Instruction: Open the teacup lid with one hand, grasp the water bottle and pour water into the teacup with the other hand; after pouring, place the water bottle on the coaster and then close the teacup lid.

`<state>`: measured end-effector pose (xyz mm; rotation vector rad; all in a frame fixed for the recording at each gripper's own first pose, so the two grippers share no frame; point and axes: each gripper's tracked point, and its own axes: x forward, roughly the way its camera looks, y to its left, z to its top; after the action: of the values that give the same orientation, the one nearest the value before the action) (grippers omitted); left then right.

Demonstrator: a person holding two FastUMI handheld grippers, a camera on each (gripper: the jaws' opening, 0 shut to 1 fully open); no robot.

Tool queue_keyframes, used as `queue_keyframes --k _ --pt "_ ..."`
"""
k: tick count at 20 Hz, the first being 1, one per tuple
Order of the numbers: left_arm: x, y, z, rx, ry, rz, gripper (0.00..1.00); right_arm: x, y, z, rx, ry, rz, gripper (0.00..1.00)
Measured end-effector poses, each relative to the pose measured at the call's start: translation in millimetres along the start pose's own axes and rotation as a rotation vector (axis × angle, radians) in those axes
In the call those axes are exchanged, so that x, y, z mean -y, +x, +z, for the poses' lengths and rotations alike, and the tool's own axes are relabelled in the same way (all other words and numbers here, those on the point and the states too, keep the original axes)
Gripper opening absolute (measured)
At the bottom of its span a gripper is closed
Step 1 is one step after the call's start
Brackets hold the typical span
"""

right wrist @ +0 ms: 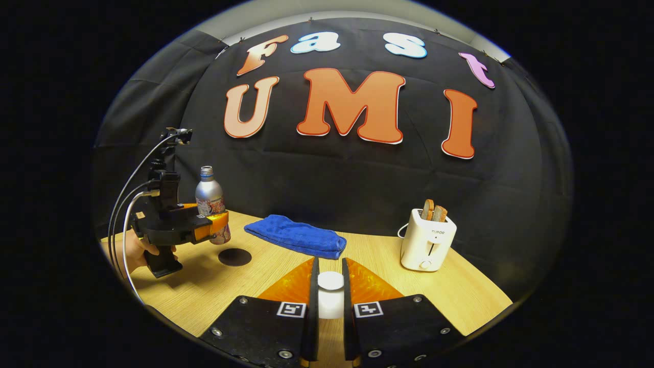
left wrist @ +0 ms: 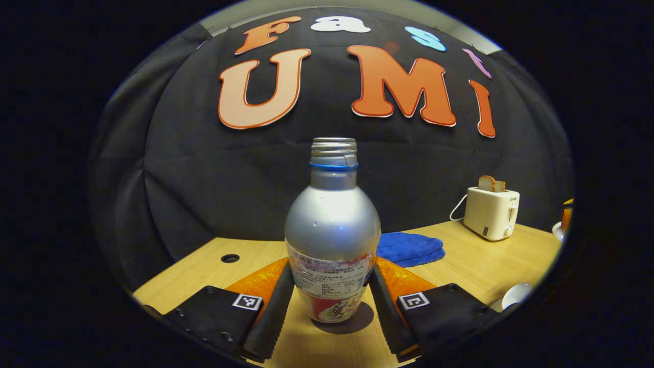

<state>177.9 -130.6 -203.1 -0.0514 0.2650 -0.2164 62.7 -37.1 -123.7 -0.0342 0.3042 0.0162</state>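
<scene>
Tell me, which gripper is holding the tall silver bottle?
The left gripper: its fingers press both sides of the water bottle. The right gripper instead pinches a small white lid.

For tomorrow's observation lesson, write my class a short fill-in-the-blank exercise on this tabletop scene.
1. The left gripper has its fingers on either side of the ____.
2. The bottle has no ____ on its neck.
3. Slices of bread stick out of the ____.
4. The folded cloth on the table is ____.

Missing words: bottle; cap; toaster; blue
</scene>
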Motion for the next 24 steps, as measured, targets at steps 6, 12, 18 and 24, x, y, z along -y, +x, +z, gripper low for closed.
queue_keyframes --k 6,12,18,24 --pt "2 16 -36 -0.107 -0.048 -0.04 0.78 -2 10 -9 -0.027 -0.015 0.0 0.2" --pt "6 31 -62 -0.183 -0.022 -0.044 0.83 -5 15 -15 -0.043 -0.022 0.01 0.2" --pt "6 34 -75 -0.217 -0.007 -0.048 0.87 -4 13 -17 -0.048 -0.023 0.009 0.2" --pt "5 23 -81 -0.242 -0.022 -0.07 1.0 -8 8 -19 -0.047 -0.024 0.014 0.2"
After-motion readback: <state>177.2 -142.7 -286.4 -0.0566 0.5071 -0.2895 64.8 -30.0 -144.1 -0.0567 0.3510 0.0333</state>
